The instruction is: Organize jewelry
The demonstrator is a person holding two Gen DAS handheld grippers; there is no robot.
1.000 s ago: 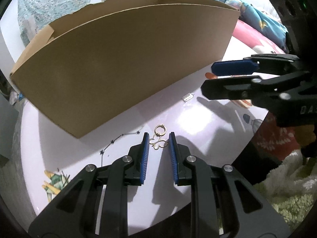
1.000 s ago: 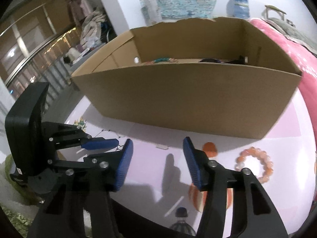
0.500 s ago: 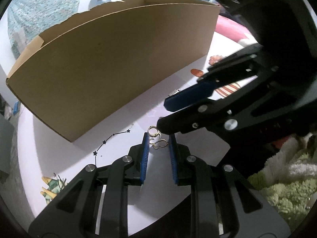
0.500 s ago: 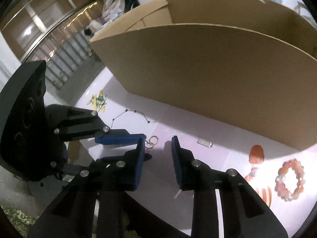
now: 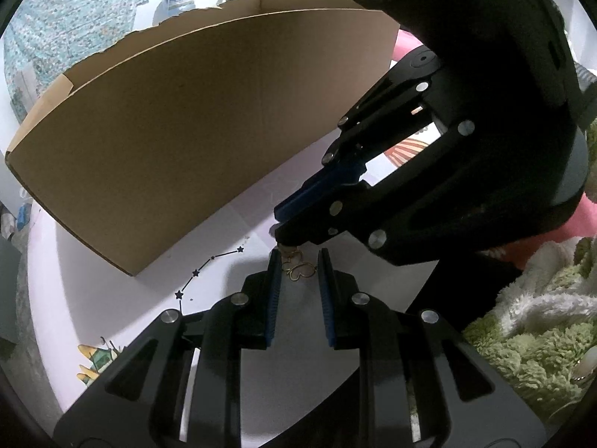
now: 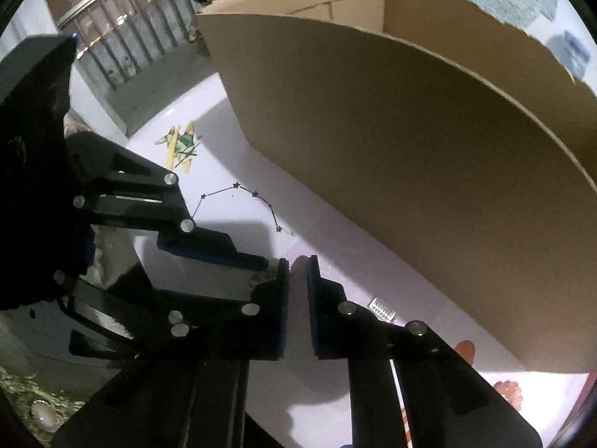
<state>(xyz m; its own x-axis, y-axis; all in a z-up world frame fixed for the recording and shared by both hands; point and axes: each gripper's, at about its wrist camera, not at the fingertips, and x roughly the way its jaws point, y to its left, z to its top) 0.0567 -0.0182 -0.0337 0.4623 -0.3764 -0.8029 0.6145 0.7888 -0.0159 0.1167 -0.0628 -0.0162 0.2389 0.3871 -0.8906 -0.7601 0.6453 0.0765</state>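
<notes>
Lying flat on the desk [image 5: 93,298], just in front of the cardboard box [image 5: 186,130] and off its near wall: a gold wire piece [image 5: 298,270], looped like a butterfly with a small ring at the end toward the box. Not yet in the box, so judged as waiting to be sorted.

Straddled by the left tool [image 5: 298,254], angled down at it from the side away from the box. Parted only narrowly, one pad on each flank of the loops, with a sliver of desk showing on one side; no clear pressing seen. Probably placed so as a fence, keeping the light wire from skating while the other end is picked.

Brought in across the box's front, the right tool [image 5: 280,231], tip down on the ring end. Just been closing, now all but together. Nothing visible in the thin gap from its own view; whether the ring is caught, impossible to tell.

Nearer the box's wall, a small silver clasp [image 6: 381,308], untouched.
</notes>
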